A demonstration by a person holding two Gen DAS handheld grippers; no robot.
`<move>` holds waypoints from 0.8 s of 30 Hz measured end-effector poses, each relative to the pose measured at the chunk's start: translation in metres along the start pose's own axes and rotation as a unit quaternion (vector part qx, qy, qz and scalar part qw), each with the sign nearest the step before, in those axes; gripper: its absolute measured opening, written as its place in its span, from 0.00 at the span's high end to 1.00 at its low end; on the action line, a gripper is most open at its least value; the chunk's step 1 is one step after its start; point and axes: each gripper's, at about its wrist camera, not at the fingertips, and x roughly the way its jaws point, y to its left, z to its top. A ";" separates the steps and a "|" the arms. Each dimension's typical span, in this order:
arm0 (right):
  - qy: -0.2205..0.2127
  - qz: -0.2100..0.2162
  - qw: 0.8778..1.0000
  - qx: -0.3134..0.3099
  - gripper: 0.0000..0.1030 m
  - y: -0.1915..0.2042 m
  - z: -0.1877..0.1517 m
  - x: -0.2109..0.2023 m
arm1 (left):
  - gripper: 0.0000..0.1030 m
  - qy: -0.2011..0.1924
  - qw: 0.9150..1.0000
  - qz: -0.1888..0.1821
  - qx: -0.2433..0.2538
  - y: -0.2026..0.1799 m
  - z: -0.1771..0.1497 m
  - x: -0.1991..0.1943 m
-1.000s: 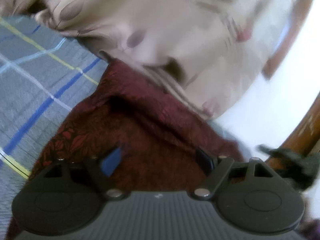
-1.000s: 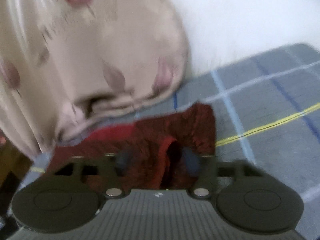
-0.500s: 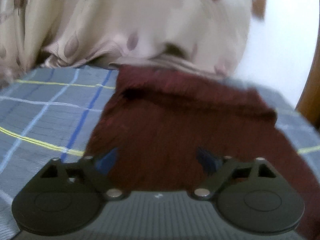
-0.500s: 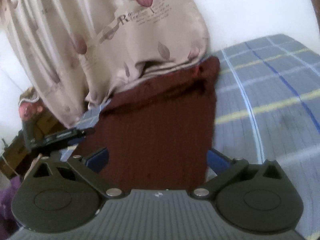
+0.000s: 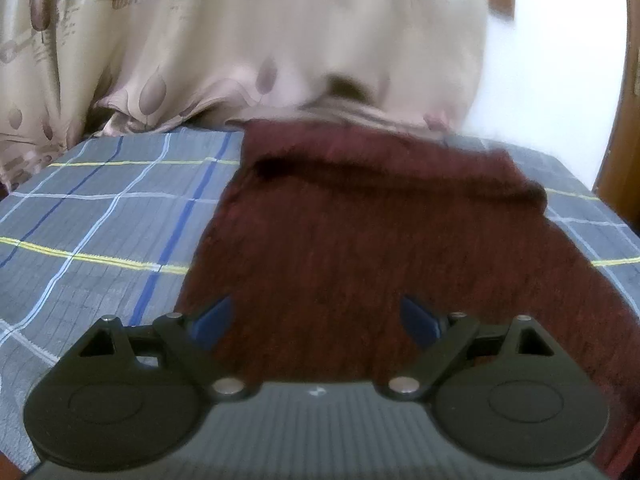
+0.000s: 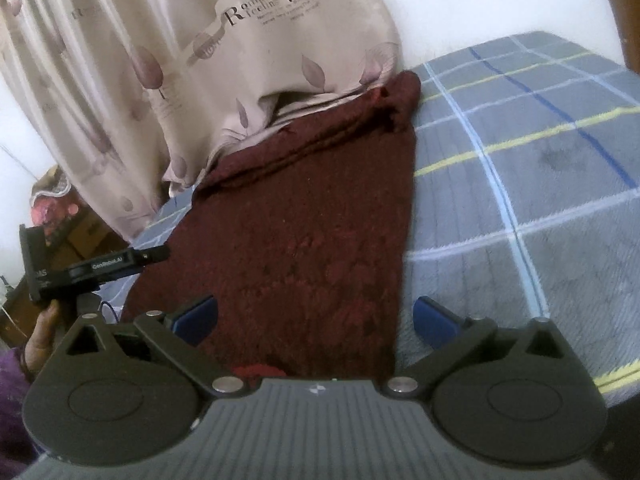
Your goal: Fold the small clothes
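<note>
A dark red garment is spread flat on a grey plaid bedspread, with a thicker folded band along its far edge, where it meets the hem of a beige leaf-print curtain. The left gripper is held above the near part of the cloth with its blue-padded fingers spread wide and nothing clamped between them. In the right wrist view the right gripper is likewise parted and empty, poised over the garment's near right edge, one pad over the cloth and the other over the bedspread. The left gripper's body is seen at the garment's left side. No container can be made out in either view.
</note>
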 end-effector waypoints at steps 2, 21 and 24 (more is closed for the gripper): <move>0.000 -0.001 1.000 -0.004 0.00 0.003 -0.003 0.002 | 0.11 0.001 1.000 0.002 0.003 0.000 -0.002 -0.001; 0.031 0.060 0.996 0.059 0.00 -0.012 0.001 0.004 | 0.11 0.076 0.964 -0.213 -0.139 0.126 -0.030 -0.021; 0.039 0.079 0.993 0.082 0.00 -0.017 0.004 0.006 | 0.07 0.098 0.944 -0.283 -0.141 0.126 -0.035 -0.018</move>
